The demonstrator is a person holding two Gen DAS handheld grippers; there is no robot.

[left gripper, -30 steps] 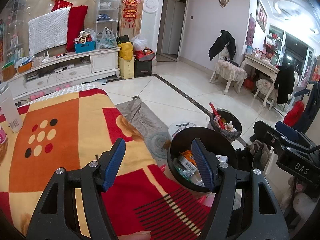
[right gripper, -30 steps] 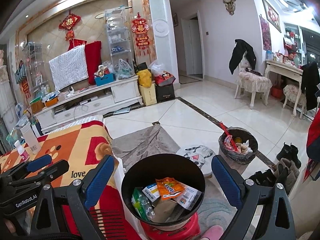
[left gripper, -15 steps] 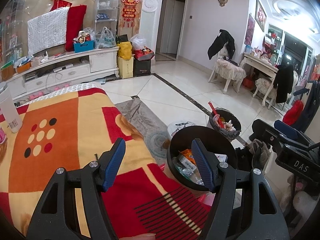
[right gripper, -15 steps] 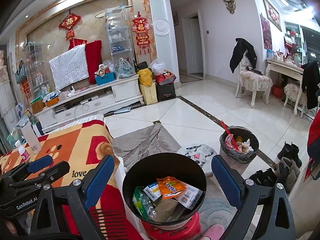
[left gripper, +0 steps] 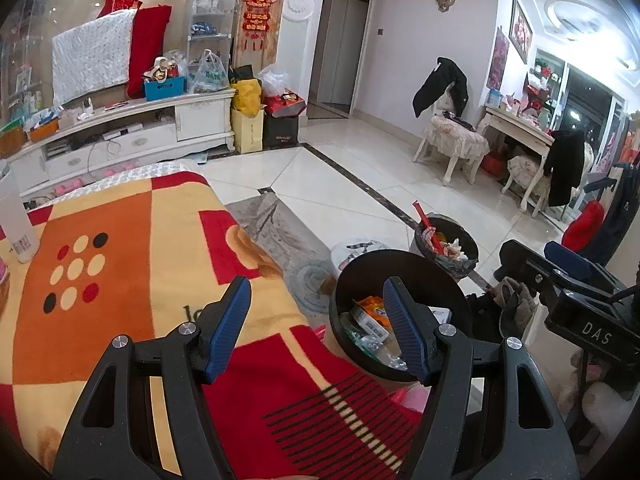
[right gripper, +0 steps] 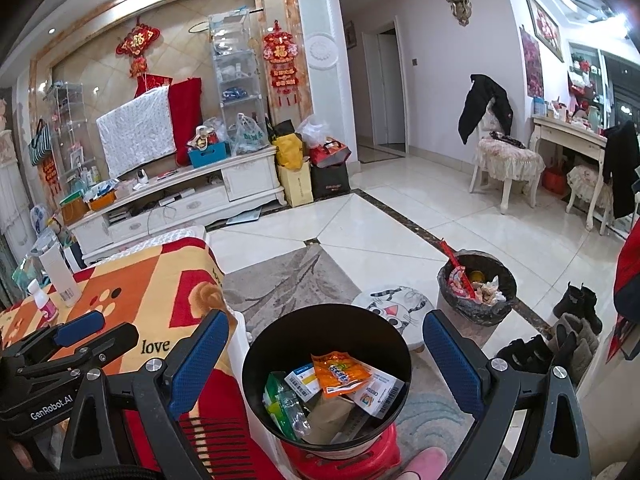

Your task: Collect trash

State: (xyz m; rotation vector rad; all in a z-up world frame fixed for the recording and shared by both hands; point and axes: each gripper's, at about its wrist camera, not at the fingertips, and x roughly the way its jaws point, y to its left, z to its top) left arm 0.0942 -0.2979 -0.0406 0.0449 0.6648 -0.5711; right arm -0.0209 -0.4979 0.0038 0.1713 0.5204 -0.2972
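Black plastic arms tipped with blue pads framed both views. The left gripper [left gripper: 316, 320] was held wide apart with nothing between its pads, above the near edge of a blanket [left gripper: 132, 280] patterned in red, orange and yellow. The right gripper [right gripper: 326, 354] was likewise spread wide and empty, its pads seen on either side of a black bucket [right gripper: 264, 354] without touching it.

The bucket was seen just beside the blanket's edge, resting on a red stool [right gripper: 340, 454]. Inside it the trash was gathered: an orange snack packet [right gripper: 340, 374] on top, a white barcoded wrapper [right gripper: 378, 394] to its right, a small blue and white box [right gripper: 302, 376] to its left, a green packet [right gripper: 276, 404] against the left wall, and a brown paper piece [right gripper: 328, 418] lower down.

On the far left of the blanket a white bottle [right gripper: 60, 276] and a small pink-labelled bottle [right gripper: 42, 304] were stood upright, near each other.

Behind the bucket a round stool with a cat face [right gripper: 394, 306] was seen, and just beyond it a second bin [right gripper: 476, 300] lined with a dark bag and filled with scraps. Dark shoes [right gripper: 576, 308] were lined up to the right of that bin.

Farther off, a white cabinet [right gripper: 192, 200] was set against the back wall, and a chair draped with a black jacket [right gripper: 486, 108] was seen well apart on the right.
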